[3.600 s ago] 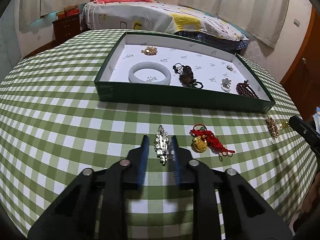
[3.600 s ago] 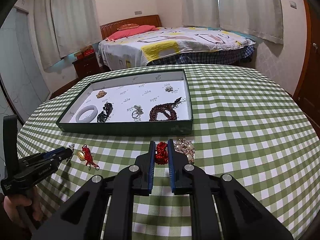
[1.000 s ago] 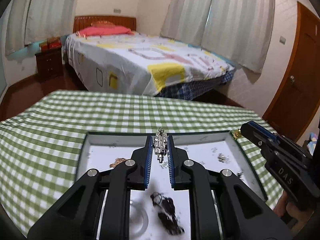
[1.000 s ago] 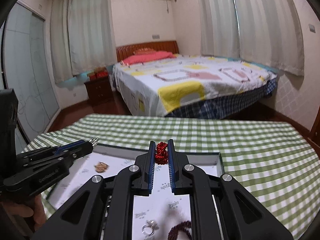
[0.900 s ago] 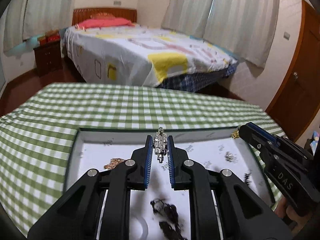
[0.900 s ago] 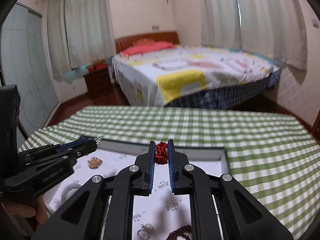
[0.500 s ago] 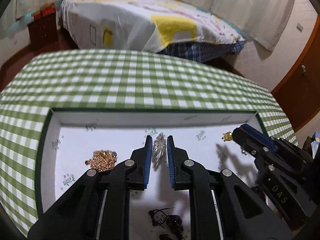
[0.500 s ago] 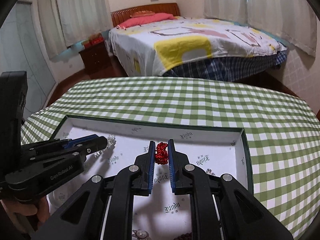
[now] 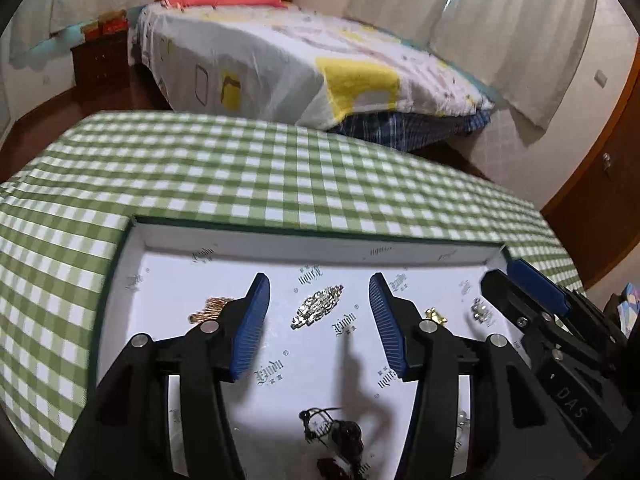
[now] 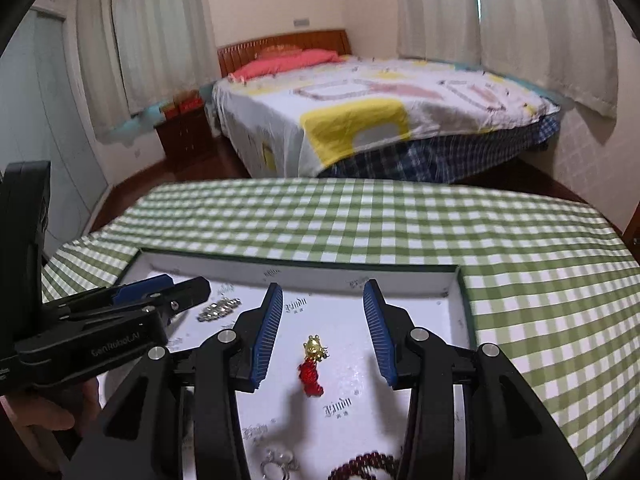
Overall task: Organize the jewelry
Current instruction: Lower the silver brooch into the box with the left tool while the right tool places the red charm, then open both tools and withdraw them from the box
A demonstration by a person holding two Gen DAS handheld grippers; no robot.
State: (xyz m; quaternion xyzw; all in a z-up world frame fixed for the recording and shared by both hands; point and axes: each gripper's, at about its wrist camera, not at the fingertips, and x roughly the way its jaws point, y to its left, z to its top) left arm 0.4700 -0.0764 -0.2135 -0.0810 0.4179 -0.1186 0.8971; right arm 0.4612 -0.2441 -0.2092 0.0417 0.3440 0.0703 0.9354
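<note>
Green-checked cloth covers the table carrying the white-lined tray (image 9: 120, 280). Release step: left gripper (image 9: 318, 312) jaws are opening, the silver brooch (image 9: 316, 306) lying free between them on the liner; right gripper (image 10: 320, 330) jaws are opening over the gold-and-red charm (image 10: 313, 364). Next, lift both clear. Only the right view shows the red bead bracelet (image 10: 360, 466).

Two black handheld grippers carry ribbed blue finger pads (image 9: 251, 332) and silver screws at their joints. White lettering marks the left gripper (image 10: 160, 292) and the right gripper (image 9: 516, 284).
</note>
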